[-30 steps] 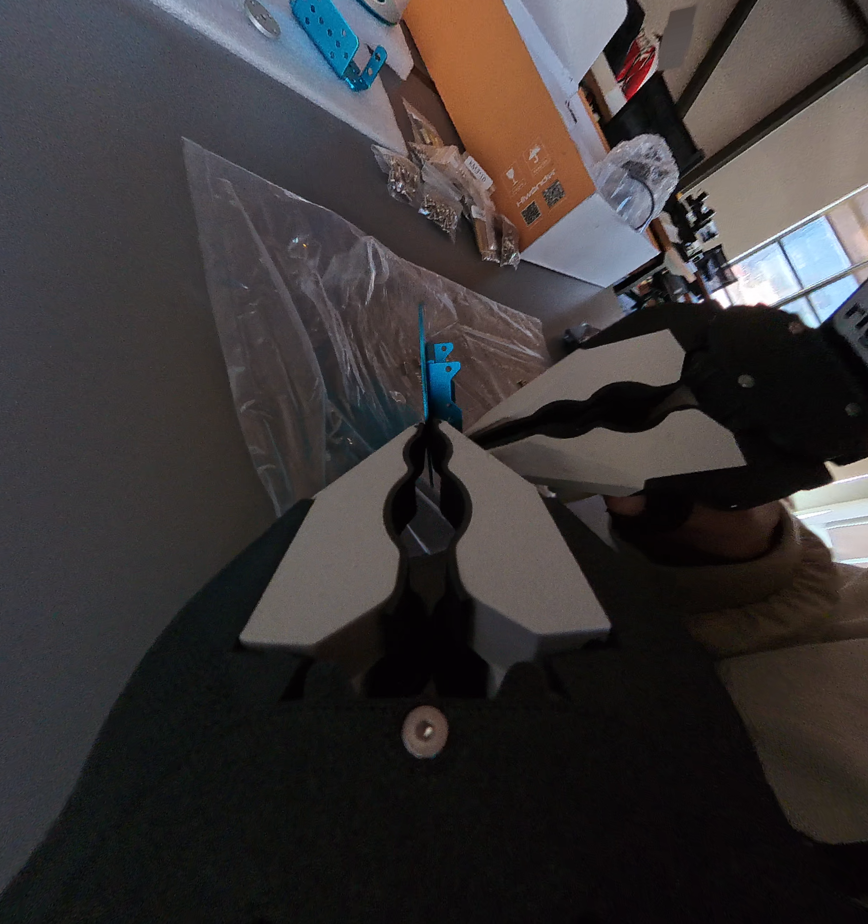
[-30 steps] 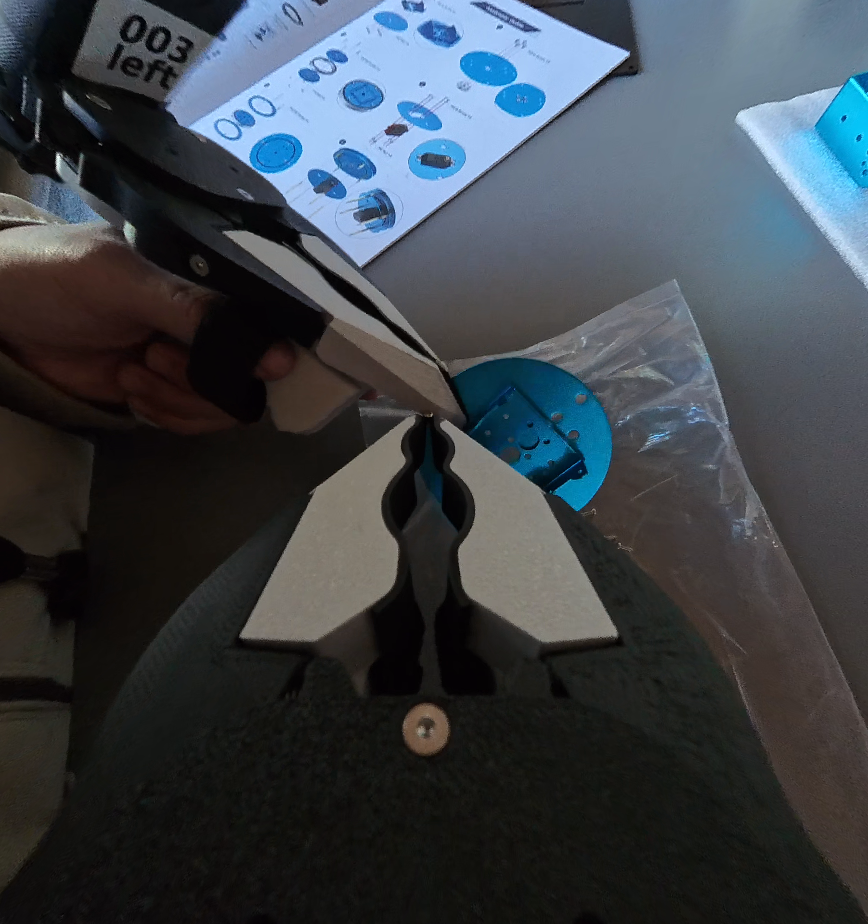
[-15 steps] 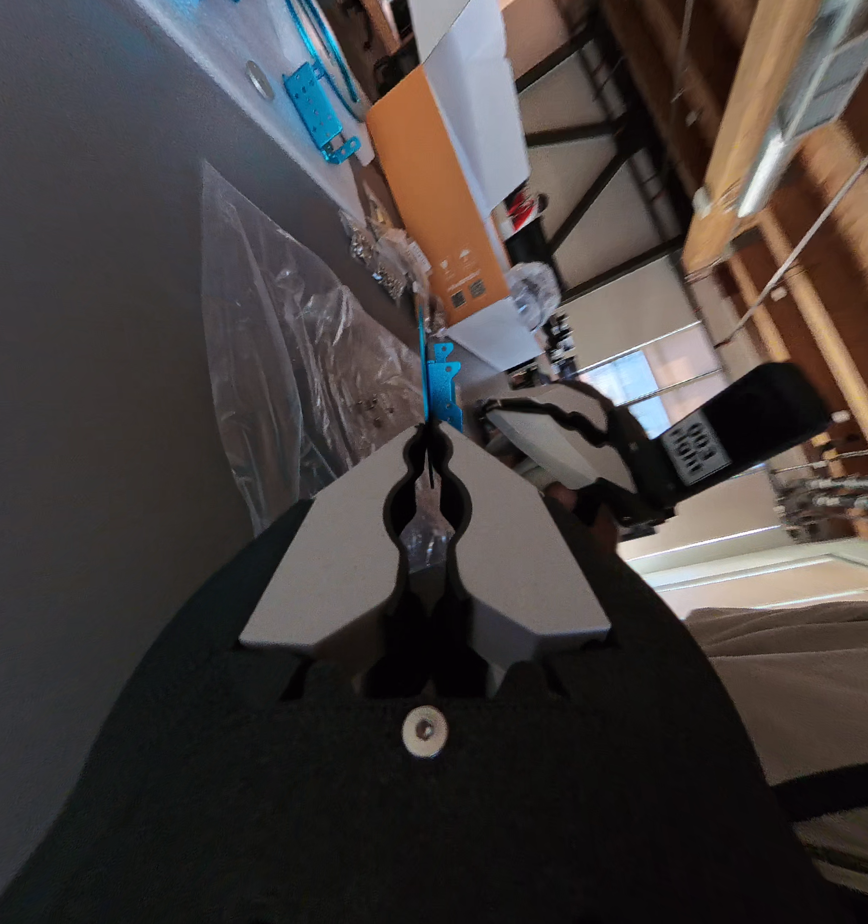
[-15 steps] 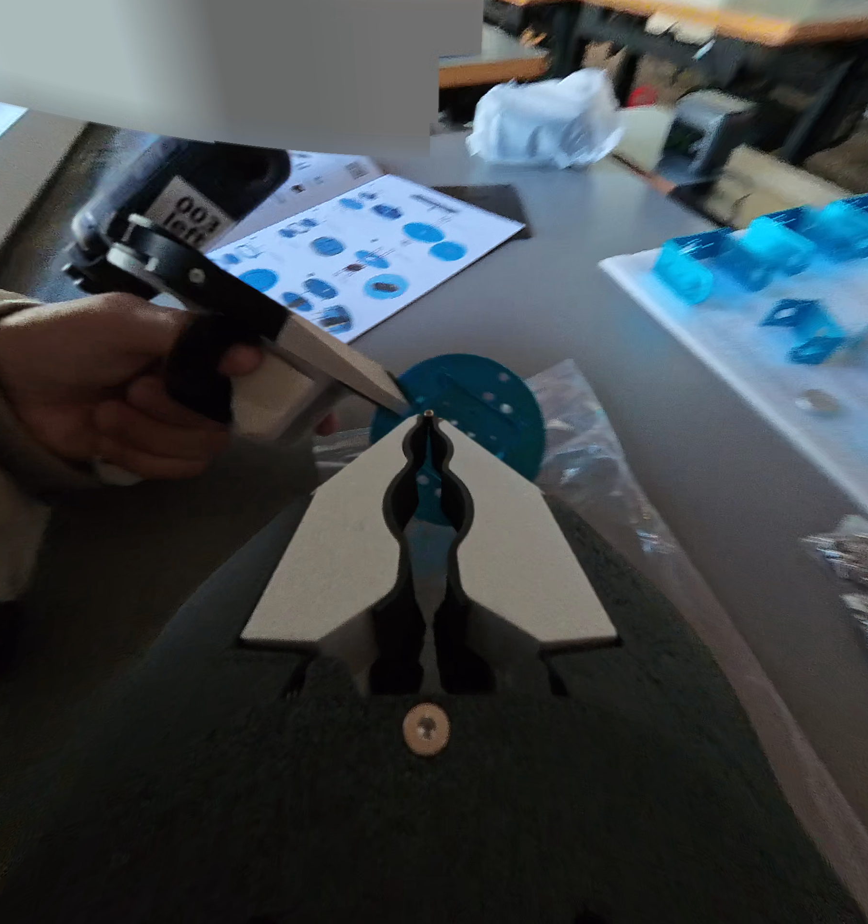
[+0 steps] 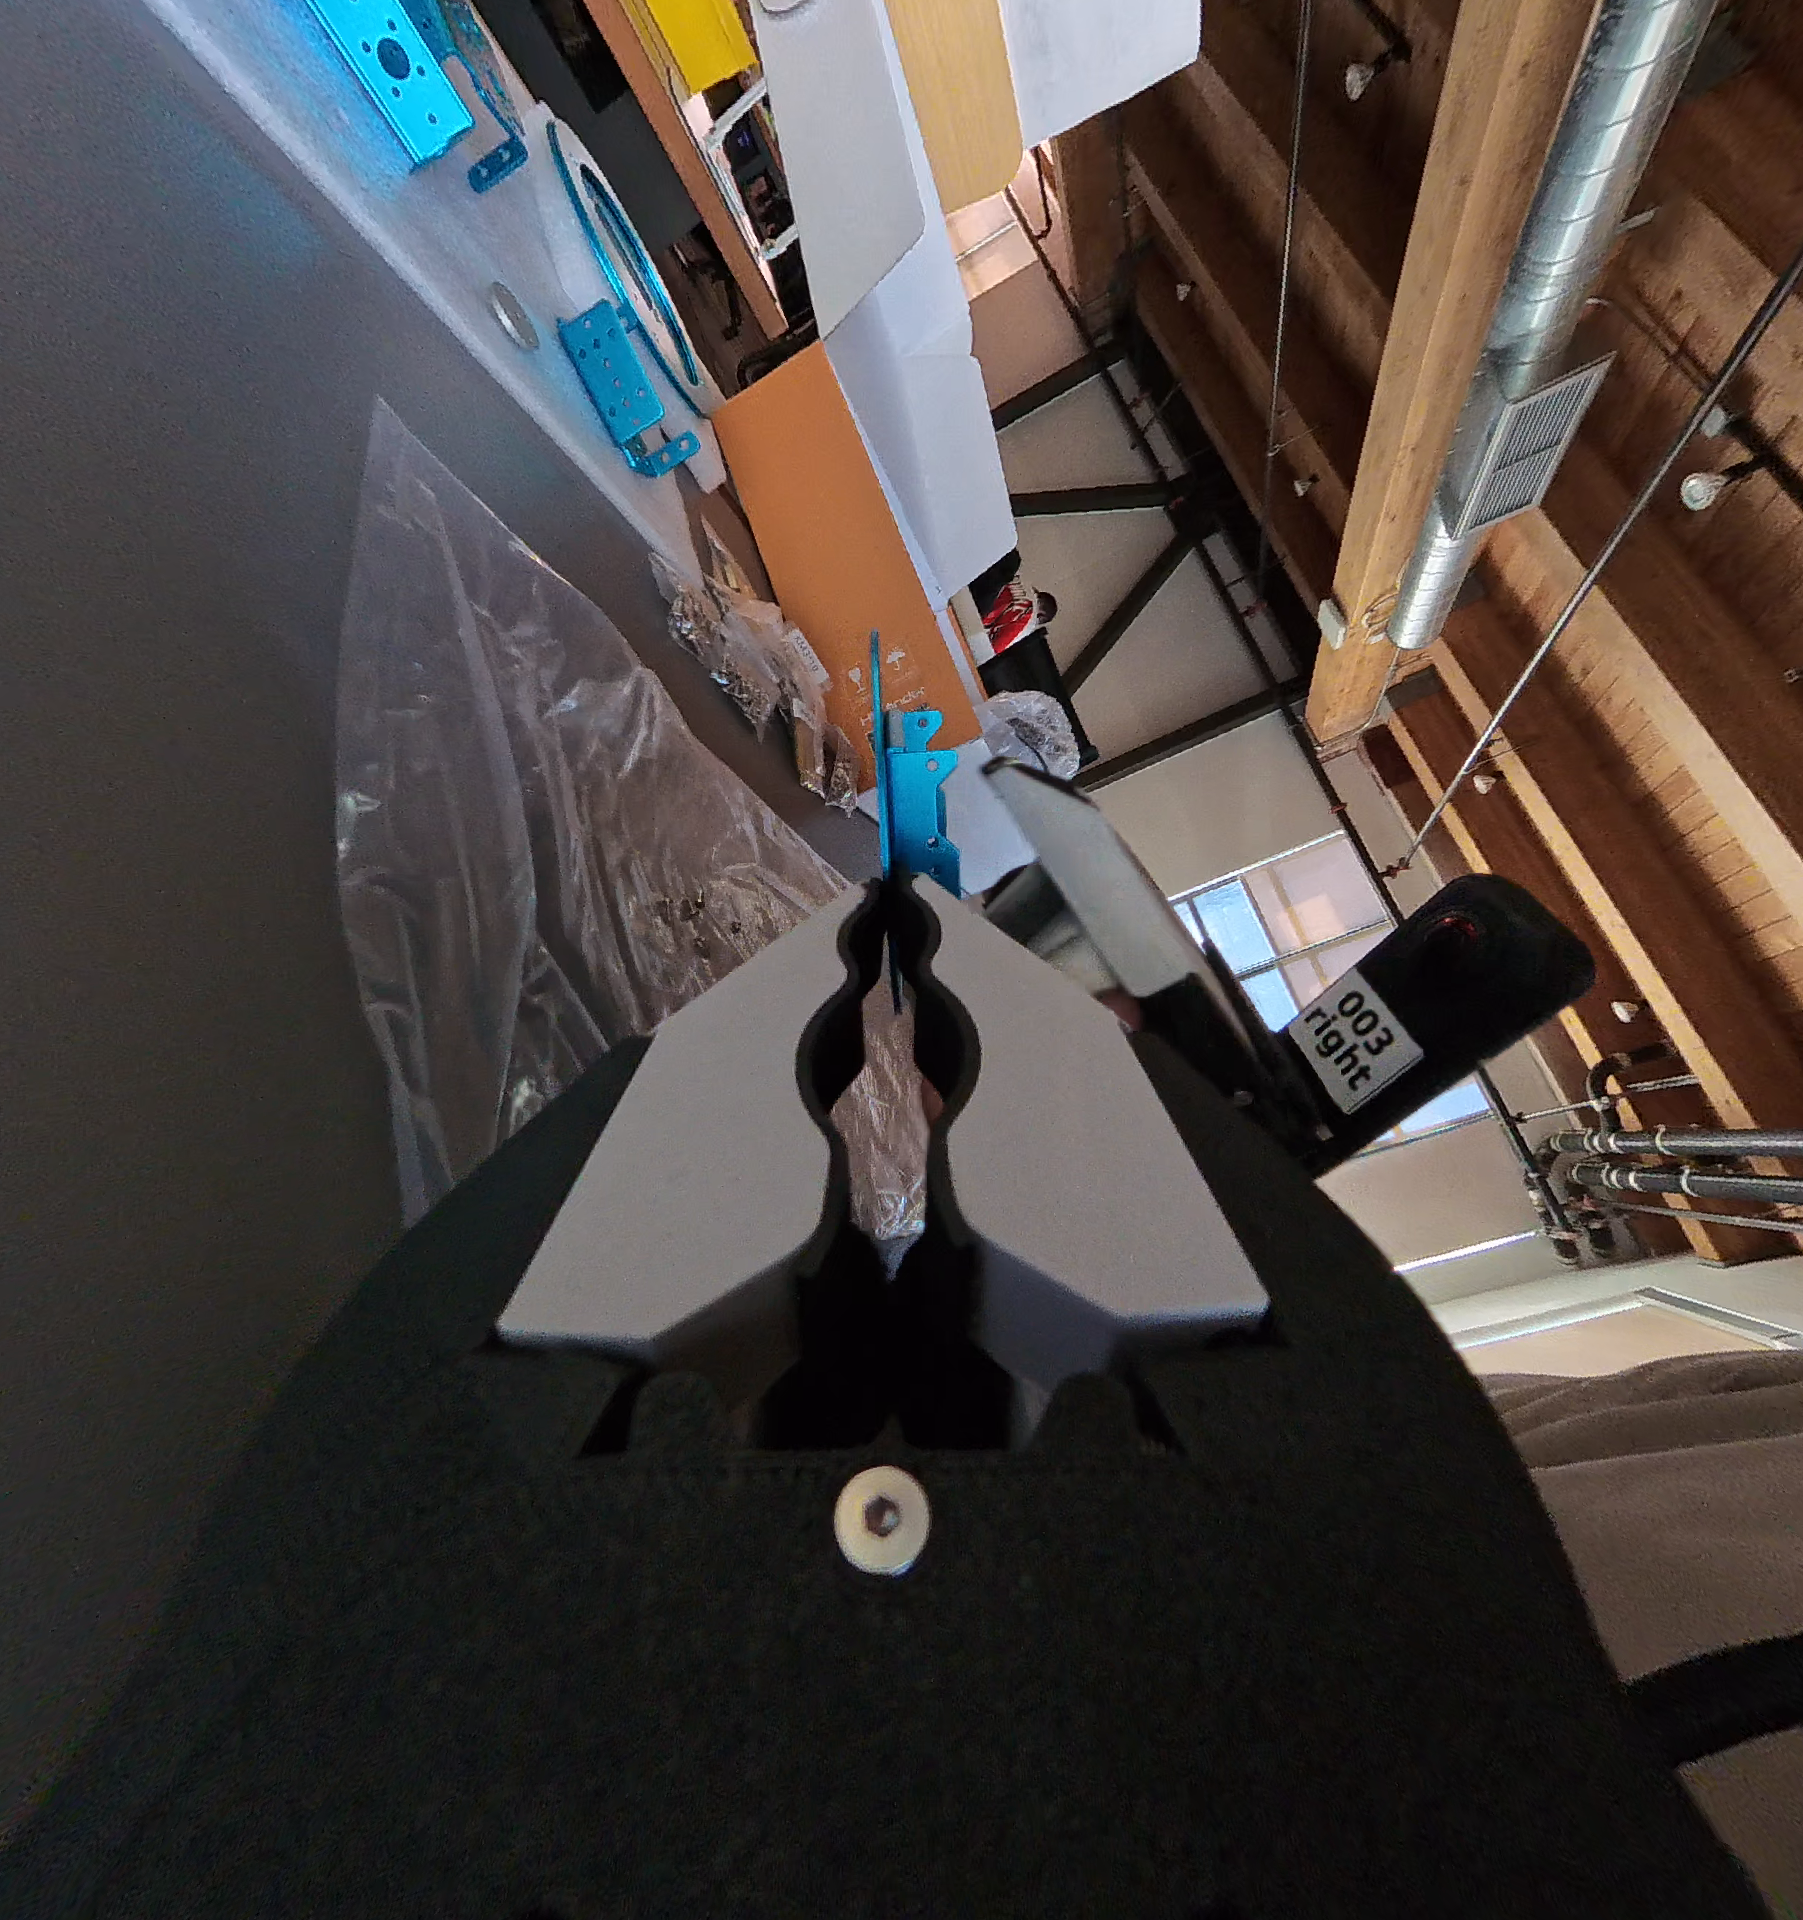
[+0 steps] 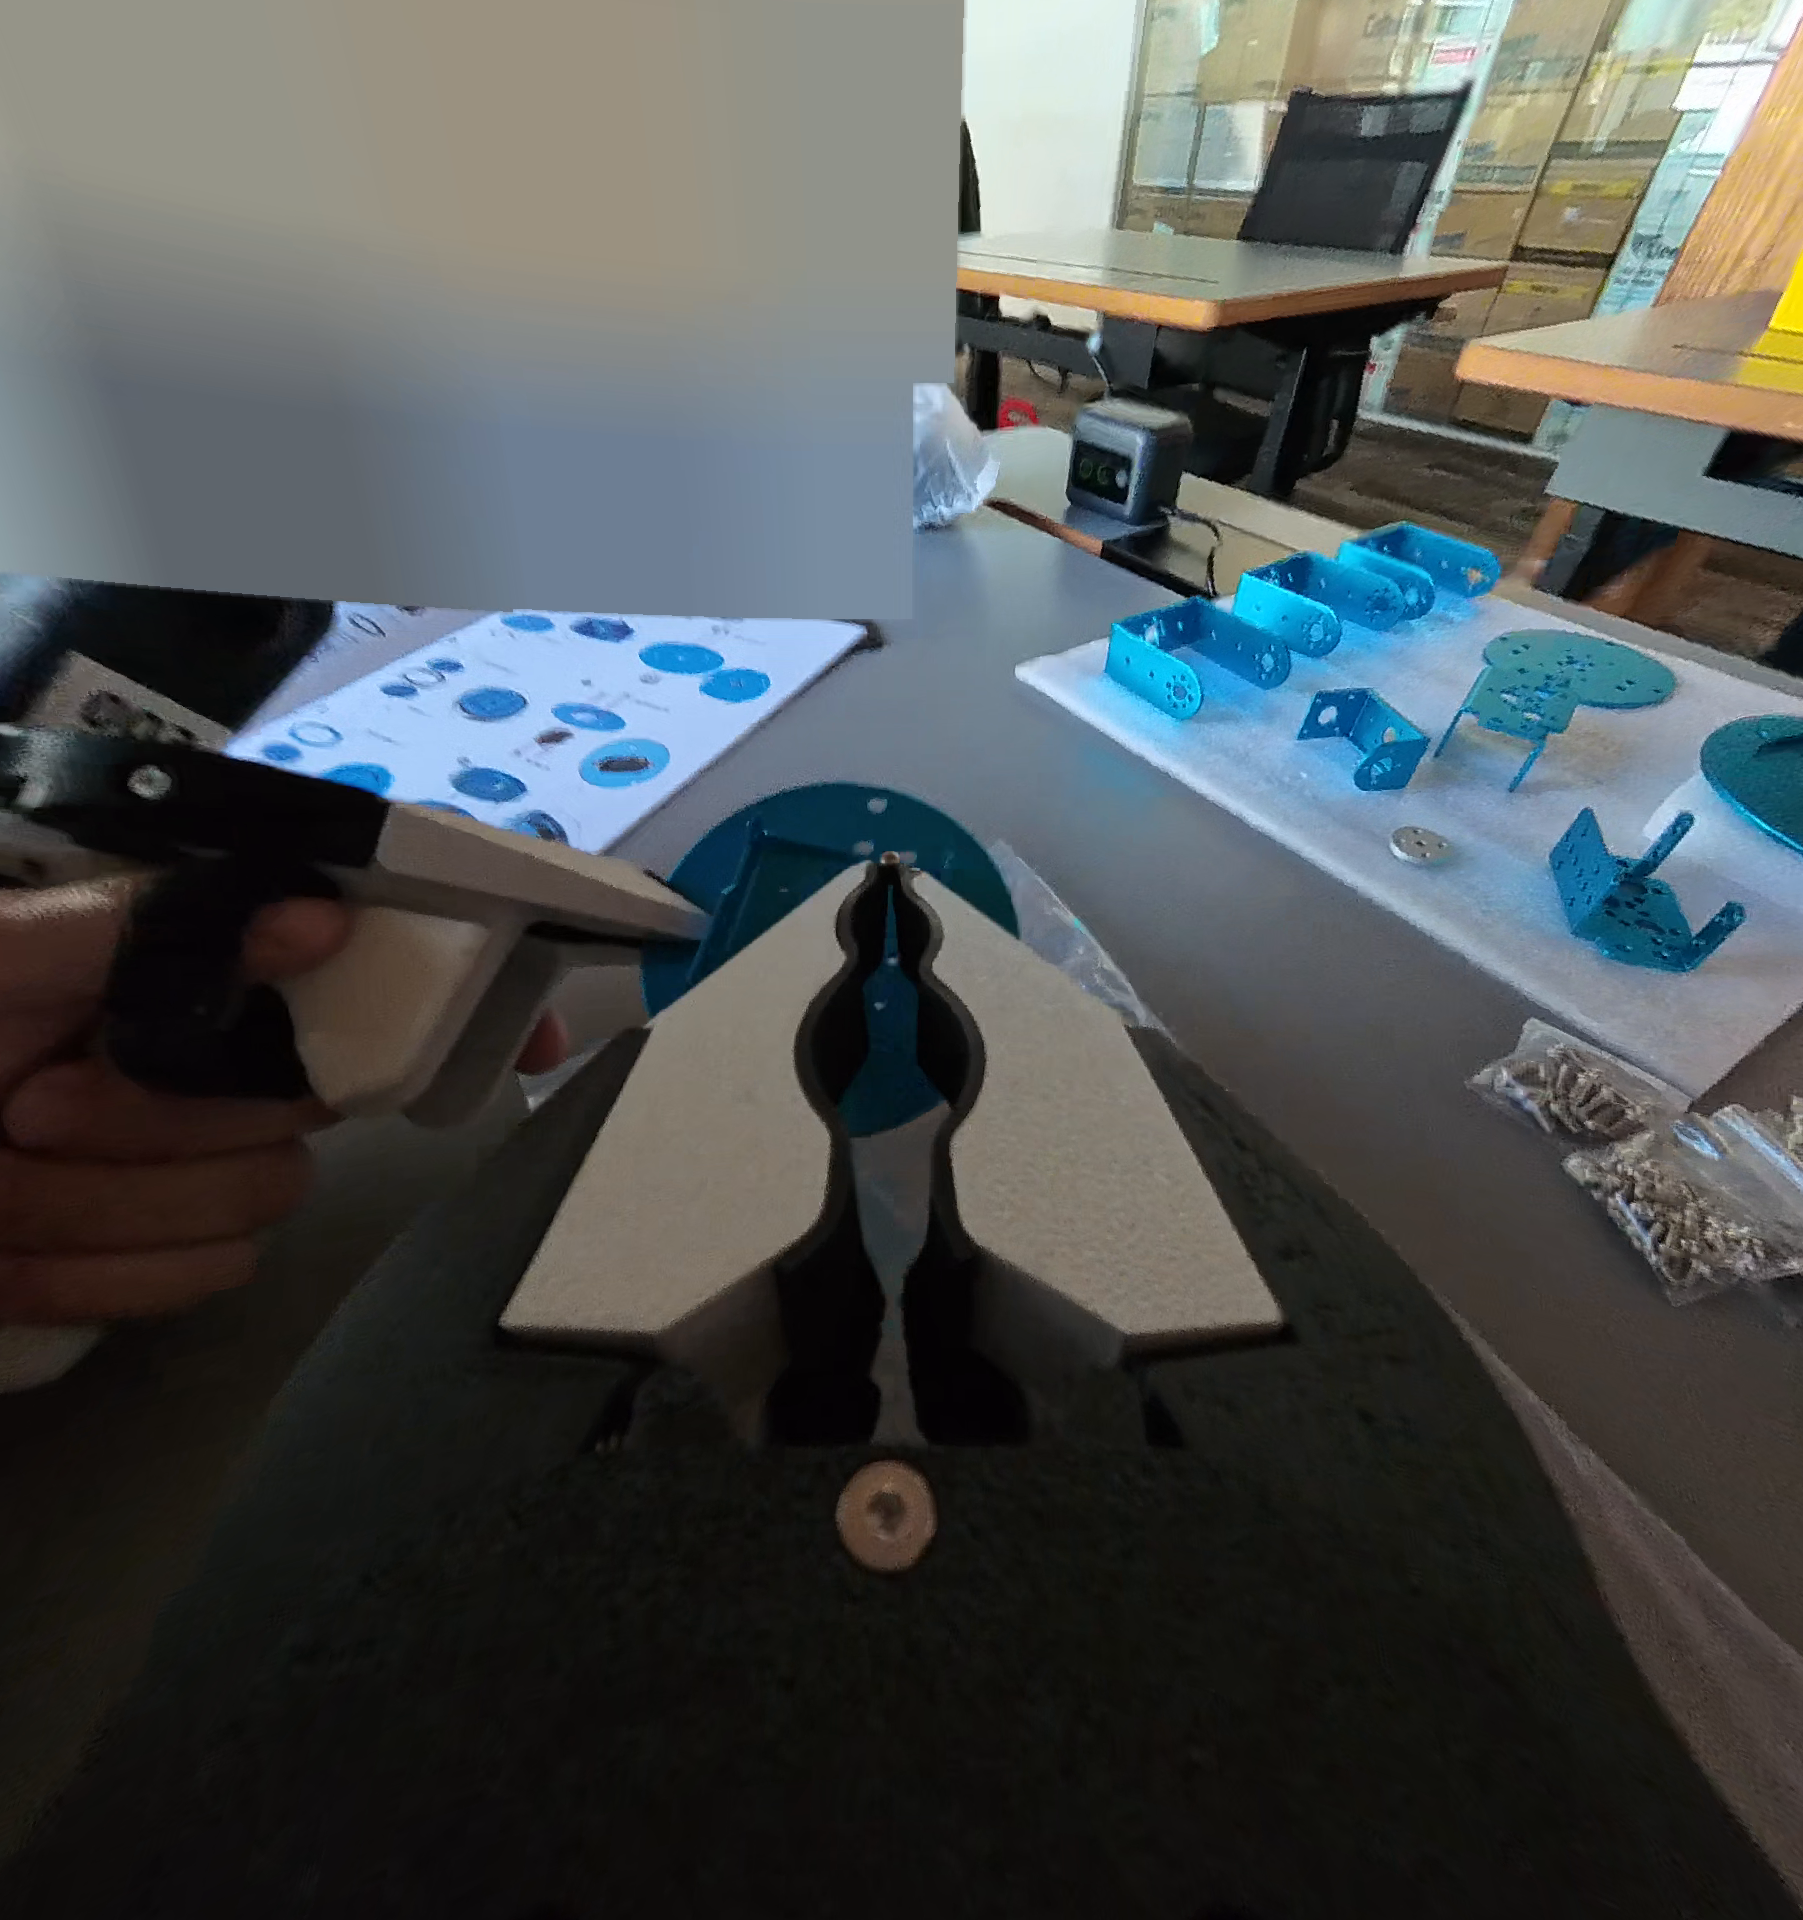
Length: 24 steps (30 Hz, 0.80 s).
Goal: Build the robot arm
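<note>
**A:** Left wrist view?

**B:** My left gripper [image 5: 892, 896] is clamped tight on the rim of the blue disc [image 5: 879, 769]. The disc is edge-on, with a bracket [image 5: 923, 800] on it, above the plastic bag [image 5: 523, 831].

**A:** Right wrist view?

**B:** My right gripper [image 6: 889, 883] is pinched almost closed on a small silvery piece [image 6: 889, 858] at the disc's face. Both holds look thin to me, so I'd squeeze steadily and not twist.

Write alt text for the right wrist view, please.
The right gripper, shut on a small screw, points at a blue disc that the left gripper holds by its edge above a grey table. More blue metal parts lie to the right.
</note>
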Tool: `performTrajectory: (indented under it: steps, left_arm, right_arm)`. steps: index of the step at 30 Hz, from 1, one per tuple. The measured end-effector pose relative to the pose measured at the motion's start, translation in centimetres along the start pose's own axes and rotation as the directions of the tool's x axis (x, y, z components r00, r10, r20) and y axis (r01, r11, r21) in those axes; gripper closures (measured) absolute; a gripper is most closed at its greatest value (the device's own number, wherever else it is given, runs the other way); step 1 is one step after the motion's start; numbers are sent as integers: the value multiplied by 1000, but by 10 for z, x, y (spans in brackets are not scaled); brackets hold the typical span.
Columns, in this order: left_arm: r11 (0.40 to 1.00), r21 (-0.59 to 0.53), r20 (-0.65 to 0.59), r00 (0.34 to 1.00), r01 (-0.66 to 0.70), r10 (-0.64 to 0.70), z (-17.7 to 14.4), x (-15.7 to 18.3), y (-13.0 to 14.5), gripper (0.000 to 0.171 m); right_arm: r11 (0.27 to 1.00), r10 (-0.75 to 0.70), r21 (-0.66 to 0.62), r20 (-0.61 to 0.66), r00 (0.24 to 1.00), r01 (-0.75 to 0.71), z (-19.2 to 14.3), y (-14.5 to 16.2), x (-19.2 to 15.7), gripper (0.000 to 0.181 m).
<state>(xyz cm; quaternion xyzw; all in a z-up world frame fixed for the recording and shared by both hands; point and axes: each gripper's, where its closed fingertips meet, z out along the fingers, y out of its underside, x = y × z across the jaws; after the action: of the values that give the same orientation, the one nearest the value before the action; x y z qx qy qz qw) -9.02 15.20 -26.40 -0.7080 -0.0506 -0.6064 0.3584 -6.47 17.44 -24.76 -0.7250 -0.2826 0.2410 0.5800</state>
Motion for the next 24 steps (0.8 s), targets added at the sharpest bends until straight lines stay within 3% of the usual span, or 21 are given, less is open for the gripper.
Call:
performTrajectory:
  steps: [2, 5, 9, 12, 17, 24]
  left_arm:
    - [1000, 5, -24, 999, 22, -22, -2, 2, -4, 171]
    - [983, -13, -124, 975, 183, -183, -7, 8, -9, 171]
    - [936, -106, -198, 915, 336, -351, -7, 13, 0, 171]
    - [923, -198, -181, 913, 331, -366, -4, 17, 15, 171]
    - [909, -328, -142, 938, 256, -316, 0, 23, 36, 171]
    - [913, -360, -137, 956, 194, -257, -1, 25, 41, 171]
  right_arm:
    - [999, 1, 52, 121, 993, -8, -6, -15, -6, 181]
    - [995, -71, -55, 191, 979, 83, -12, -9, 11, 181]
    - [998, -14, 62, 403, 915, -13, -33, -40, -3, 181]
    - [999, -39, -9, 481, 876, 49, -33, -28, -20, 181]
    - [936, -184, -148, 568, 802, 319, -31, 6, -38, 181]
    - [896, -174, -215, 637, 751, 390, -39, 17, -41, 181]
